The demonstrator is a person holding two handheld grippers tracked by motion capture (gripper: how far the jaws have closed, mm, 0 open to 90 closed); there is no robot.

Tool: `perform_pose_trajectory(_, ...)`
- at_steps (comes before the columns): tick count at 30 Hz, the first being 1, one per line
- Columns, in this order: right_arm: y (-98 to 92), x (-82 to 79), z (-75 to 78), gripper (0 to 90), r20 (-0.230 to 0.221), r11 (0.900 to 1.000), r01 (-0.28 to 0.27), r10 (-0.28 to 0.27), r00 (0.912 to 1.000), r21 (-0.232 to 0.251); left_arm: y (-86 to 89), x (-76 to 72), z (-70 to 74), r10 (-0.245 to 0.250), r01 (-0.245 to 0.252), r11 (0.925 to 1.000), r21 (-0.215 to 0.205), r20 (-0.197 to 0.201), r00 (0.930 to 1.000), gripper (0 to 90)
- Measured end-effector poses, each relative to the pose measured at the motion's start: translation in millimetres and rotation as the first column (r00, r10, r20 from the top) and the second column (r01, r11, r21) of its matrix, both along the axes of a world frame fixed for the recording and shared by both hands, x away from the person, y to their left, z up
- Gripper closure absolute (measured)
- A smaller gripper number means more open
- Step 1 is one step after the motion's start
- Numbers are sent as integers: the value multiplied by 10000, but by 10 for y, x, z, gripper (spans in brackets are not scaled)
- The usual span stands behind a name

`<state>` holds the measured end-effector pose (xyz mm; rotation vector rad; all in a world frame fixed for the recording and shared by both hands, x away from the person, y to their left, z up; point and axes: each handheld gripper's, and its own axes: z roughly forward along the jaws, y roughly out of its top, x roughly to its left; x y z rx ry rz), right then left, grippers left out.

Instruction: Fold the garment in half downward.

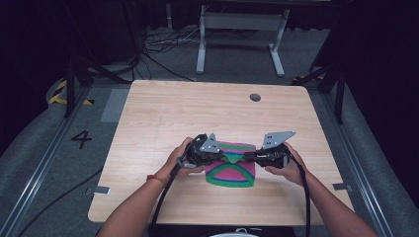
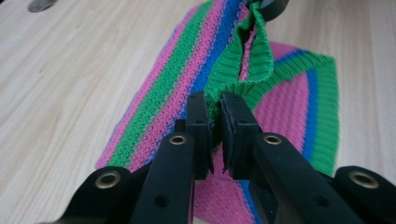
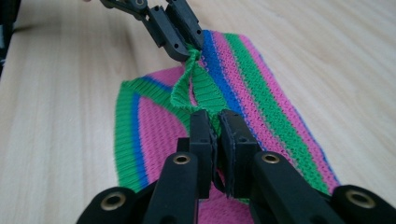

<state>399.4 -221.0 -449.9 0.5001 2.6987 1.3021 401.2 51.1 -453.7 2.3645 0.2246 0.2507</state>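
Striped knit cloth (image 1: 230,170) lies flat near the surface's (image 1: 163,113) front edge, its green hem pinched between both facing jaws, left gripper (image 1: 221,156) and right gripper (image 1: 244,156) equally near, stripes running crosswise between them.

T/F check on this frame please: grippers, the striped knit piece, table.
1. Both hand-held grippers are shut on the knit cloth. True: left hand-held gripper and right hand-held gripper each pinch its green ribbed edge.
2. The cloth is plain grey. False: it is striped pink, green and blue.
3. The cloth hangs fully clear of the table. False: most of it lies on the wood.
4. A round hole sits near the table's far edge. True.
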Motion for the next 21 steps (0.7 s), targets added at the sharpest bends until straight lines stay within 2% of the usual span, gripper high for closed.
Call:
perform_pose_trajectory(2, 16, -51, -28, 843, -46, 9995, -222, 222, 9997, -218, -6, -40, -8, -169, 168, 9996, 219, 29, 9999, 823)
perform_pose_trajectory(7, 48, -157, -81, 843, -205, 9975, -560, 552, 9983, -424, 1, -152, -50, -467, 474, 9980, 414, -168, 9988, 824)
perform_pose_trajectory(13, 68, -257, -134, 845, -309, 9934, -892, 872, 9957, -715, 1, -306, -164, -735, 753, 9953, 609, -313, 9968, 823)
perform_pose_trajectory(14, 72, -276, -148, 845, -364, 9924, -950, 924, 9951, -776, -4, -332, -184, -819, 841, 9936, 753, -319, 9961, 822)
perform_pose_trajectory(16, 70, -311, -174, 844, -386, 9903, -1032, 1000, 9942, -930, -7, -351, -196, -835, 856, 9928, 838, -285, 9961, 820)
perform_pose_trajectory(17, 68, -320, -187, 841, -408, 9895, -1076, 1041, 9937, -964, -11, -383, -221, -872, 889, 9908, 1017, -216, 9960, 817)
perform_pose_trajectory(21, 56, -383, -260, 825, -503, 9849, -1140, 1082, 9929, -1301, 9, -407, -274, -907, 945, 9892, 1117, -384, 9951, 803)
